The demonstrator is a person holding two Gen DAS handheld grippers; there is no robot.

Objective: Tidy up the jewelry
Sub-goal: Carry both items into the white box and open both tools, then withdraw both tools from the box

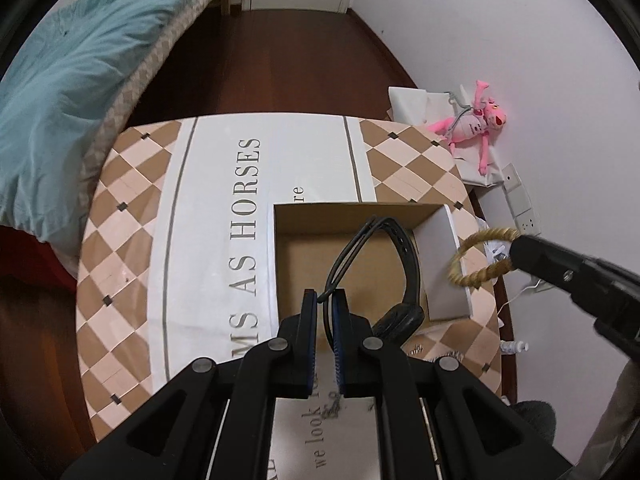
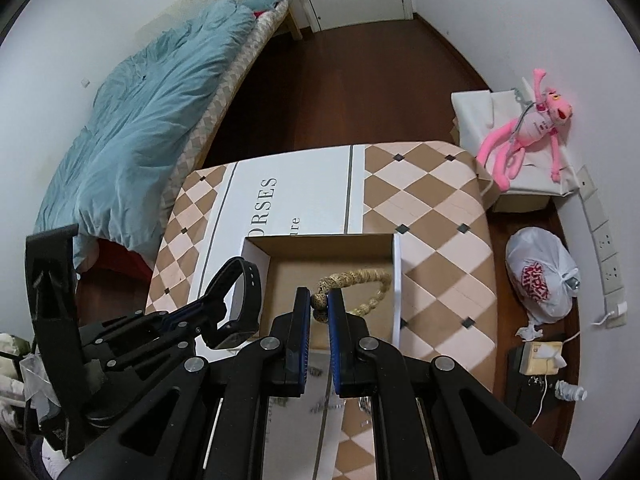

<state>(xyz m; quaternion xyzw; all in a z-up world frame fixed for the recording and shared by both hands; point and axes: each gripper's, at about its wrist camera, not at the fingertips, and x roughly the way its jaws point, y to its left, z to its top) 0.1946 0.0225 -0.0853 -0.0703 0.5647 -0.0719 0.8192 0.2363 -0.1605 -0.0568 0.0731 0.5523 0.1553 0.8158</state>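
over the box: both grippers hang above the open cardboard box (image 1: 352, 264) on the checkered table (image 1: 120, 216), each carrying one piece, nothing dropped in yet as far as i can see

left gripper (image 1: 325, 300): clenched on the thin end of a black watch (image 1: 400, 280). only the strap tip sits between the jaws, the rest loops up and forward with the watch body hanging low on the right, near the box's front edge

right gripper (image 2: 319, 304): pinched tight on a beaded bracelet (image 2: 360, 284), tan and speckled, holding it by a bead or two at one end while the loop arcs forward over the box interior

where stuff sits: the watch hangs over the middle of the box in the left wrist view. from that same camera the bracelet looks like it's out past the box's right wall, but the right wrist view puts it over the inside, so honestly hard to call with the fisheye

risk 1: the watch grip is tiny, just the strap end. any jerk and the heavy body swings and slips out, probably landing on the rim or the table

risk 2: if the bracelet really is over the right wall, letting go there hangs it on the edge or drops it outside

risk 3: both tools are near each other over one small box, so lowering together could knock the watch loop into the bracelet

other bits: a few small shiny pieces on the table near the front of the box (image 1: 416, 348), too blurry to name
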